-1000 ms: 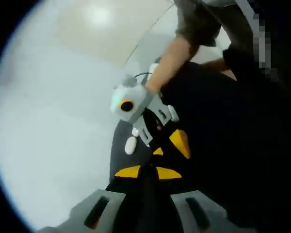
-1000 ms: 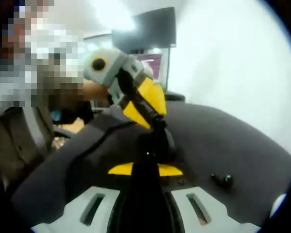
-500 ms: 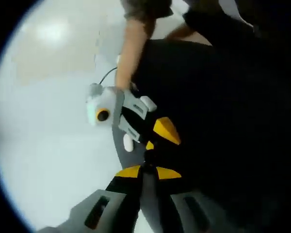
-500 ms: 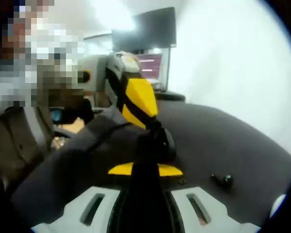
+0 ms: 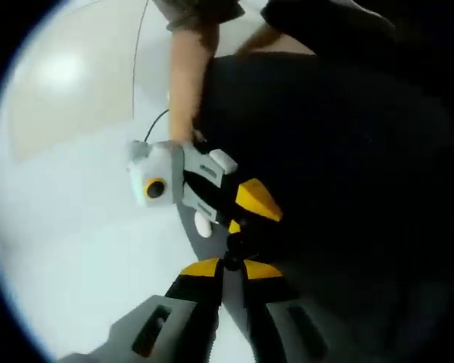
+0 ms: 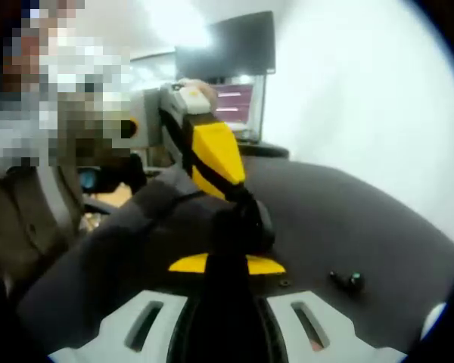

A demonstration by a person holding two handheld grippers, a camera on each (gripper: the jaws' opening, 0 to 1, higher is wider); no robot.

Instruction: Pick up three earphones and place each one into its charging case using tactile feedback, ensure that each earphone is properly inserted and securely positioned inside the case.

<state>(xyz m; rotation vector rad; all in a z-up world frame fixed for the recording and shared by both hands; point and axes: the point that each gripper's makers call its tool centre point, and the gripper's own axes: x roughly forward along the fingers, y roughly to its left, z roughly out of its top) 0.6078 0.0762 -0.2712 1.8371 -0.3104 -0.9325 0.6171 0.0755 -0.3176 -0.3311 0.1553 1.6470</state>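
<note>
Both tongs, left (image 5: 233, 261) and right (image 6: 228, 253), meet closed on 1 dark case (image 6: 246, 223); next, press gently to seat the earphone.

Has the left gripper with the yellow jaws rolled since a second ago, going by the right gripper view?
Yes. Against the unmoved dark monitor, the left gripper has rolled, and its grey body now stands upright.

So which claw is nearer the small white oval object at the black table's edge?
Right. The right claw lies beside the small white oval object; the left claw sits slightly farther, toward the camera.
</note>
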